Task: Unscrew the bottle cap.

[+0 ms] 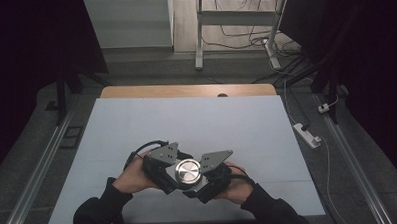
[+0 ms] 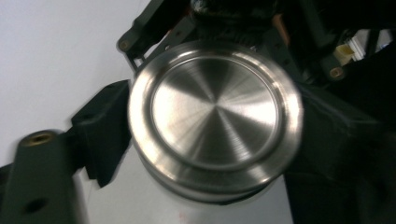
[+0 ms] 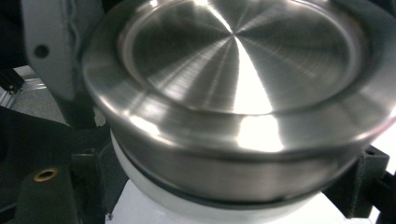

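Steel-lidded white jar [image 1: 188, 172] upright, lid facing up, left claw [image 1: 170, 179] and right claw [image 1: 203, 181] both clamped on it

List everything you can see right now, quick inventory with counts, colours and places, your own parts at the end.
Metal lid: 1, brushed silver, round, on top of a white container, between the two grippers near the table's front edge.
White container: 1, white, under the lid; only its upper part shows.
Table: 1, pale grey top with a wooden strip at its far edge.
Power strip: 1, white, on the floor right of the table.
Desk frame: 1, white legs, on the floor beyond the table, cables beneath it.
Left gripper: 1, black with grey plate, at the lid's left side.
Right gripper: 1, black with grey plate, shut on the white container.
Hands: 2, in black sleeves, at the bottom of the high view.
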### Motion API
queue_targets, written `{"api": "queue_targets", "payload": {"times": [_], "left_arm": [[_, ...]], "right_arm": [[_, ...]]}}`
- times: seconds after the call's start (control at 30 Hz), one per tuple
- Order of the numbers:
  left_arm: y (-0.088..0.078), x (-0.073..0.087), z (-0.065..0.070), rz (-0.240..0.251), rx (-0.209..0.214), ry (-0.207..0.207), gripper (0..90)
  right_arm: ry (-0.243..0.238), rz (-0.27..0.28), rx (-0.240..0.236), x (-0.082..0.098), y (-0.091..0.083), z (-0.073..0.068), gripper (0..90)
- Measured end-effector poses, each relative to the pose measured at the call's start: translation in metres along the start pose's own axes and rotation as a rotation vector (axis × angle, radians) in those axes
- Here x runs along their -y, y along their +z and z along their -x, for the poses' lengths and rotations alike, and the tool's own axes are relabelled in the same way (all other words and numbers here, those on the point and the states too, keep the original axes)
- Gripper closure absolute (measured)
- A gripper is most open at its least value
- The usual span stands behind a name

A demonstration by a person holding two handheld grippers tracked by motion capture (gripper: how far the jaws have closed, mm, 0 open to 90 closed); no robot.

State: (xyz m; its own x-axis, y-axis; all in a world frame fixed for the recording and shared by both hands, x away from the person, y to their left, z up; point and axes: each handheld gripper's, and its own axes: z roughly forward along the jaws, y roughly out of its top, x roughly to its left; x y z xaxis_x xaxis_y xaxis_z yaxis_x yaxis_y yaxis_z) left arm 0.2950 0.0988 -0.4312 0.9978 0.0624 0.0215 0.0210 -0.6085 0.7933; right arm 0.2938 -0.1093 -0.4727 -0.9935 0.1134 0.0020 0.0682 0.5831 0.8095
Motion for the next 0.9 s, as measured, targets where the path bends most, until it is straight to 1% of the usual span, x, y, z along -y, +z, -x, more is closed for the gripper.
{"api": "queue_targets", "payload": {"times": [0.03, 0.07, 0.1, 0.2, 0.23, 0.27, 0.3, 0.33, 0.37, 0.4, 0.43, 0.47, 0.53, 0.57, 0.67, 0.73, 0.77, 0.83, 0.87, 0.9], "left_arm": [[0.001, 0.000, 0.000, 0.001, -0.014, -0.007, 18.3], [0.001, 0.000, 0.000, 0.001, -0.014, -0.007, 18.5], [0.002, -0.001, 0.000, 0.004, -0.052, -0.038, 18.6], [0.008, -0.003, 0.000, 0.009, -0.127, -0.103, 18.7], [0.010, -0.004, 0.000, 0.007, -0.155, -0.125, 18.7], [0.010, -0.004, 0.000, 0.007, -0.155, -0.125, 18.6], [0.015, -0.007, 0.002, -0.001, -0.220, -0.165, 18.7], [0.015, -0.007, 0.002, -0.001, -0.220, -0.165, 18.7], [0.020, -0.010, 0.005, -0.004, -0.280, -0.202, 18.7], [0.020, -0.010, 0.005, -0.004, -0.280, -0.202, 18.7], [0.024, -0.011, 0.007, 0.000, -0.324, -0.230, 18.6], [0.025, -0.012, 0.009, 0.002, -0.342, -0.240, 18.7], [0.026, -0.014, 0.010, 0.013, -0.360, -0.271, 18.6], [0.026, -0.014, 0.010, 0.017, -0.368, -0.272, 18.6], [0.024, -0.014, 0.011, 0.027, -0.367, -0.277, 18.9], [0.024, -0.014, 0.010, 0.022, -0.362, -0.276, 18.9], [0.024, -0.014, 0.010, 0.019, -0.358, -0.270, 18.9], [0.022, -0.014, 0.008, 0.007, -0.325, -0.243, 18.7], [0.022, -0.014, 0.008, 0.007, -0.325, -0.243, 18.3], [0.018, -0.013, 0.005, 0.013, -0.291, -0.219, 14.4]], "right_arm": [[-0.001, -0.001, 0.005, 0.000, 0.000, 0.000, 15.2], [0.007, -0.001, 0.013, 0.000, -0.001, 0.001, 15.1], [0.016, 0.000, 0.025, 0.000, -0.001, 0.002, 15.2], [0.047, -0.003, 0.085, 0.001, -0.002, 0.006, 15.1], [0.066, -0.004, 0.104, 0.002, -0.002, 0.007, 15.2], [0.066, -0.004, 0.104, 0.002, -0.002, 0.007, 15.2], [0.087, -0.012, 0.146, 0.003, -0.002, 0.010, 15.1], [0.095, -0.013, 0.166, 0.004, -0.002, 0.011, 15.2], [0.106, -0.015, 0.185, 0.004, -0.002, 0.011, 15.1], [0.108, -0.019, 0.203, 0.004, -0.002, 0.012, 15.2], [0.108, -0.022, 0.222, 0.005, -0.002, 0.012, 15.1], [0.108, -0.024, 0.235, 0.005, -0.002, 0.013, 15.2], [0.121, -0.022, 0.247, 0.005, -0.002, 0.013, 15.1], [0.121, -0.023, 0.254, 0.005, -0.002, 0.013, 15.2], [0.123, -0.016, 0.257, 0.004, -0.003, 0.012, 15.1], [0.118, -0.014, 0.257, 0.004, -0.003, 0.012, 15.2], [0.121, -0.011, 0.255, 0.004, -0.003, 0.012, 15.1], [0.117, -0.010, 0.248, 0.005, -0.003, 0.012, 15.2], [0.117, -0.010, 0.248, 0.005, -0.003, 0.012, 15.2], [0.114, -0.004, 0.234, 0.004, -0.003, 0.011, 15.1]]}}
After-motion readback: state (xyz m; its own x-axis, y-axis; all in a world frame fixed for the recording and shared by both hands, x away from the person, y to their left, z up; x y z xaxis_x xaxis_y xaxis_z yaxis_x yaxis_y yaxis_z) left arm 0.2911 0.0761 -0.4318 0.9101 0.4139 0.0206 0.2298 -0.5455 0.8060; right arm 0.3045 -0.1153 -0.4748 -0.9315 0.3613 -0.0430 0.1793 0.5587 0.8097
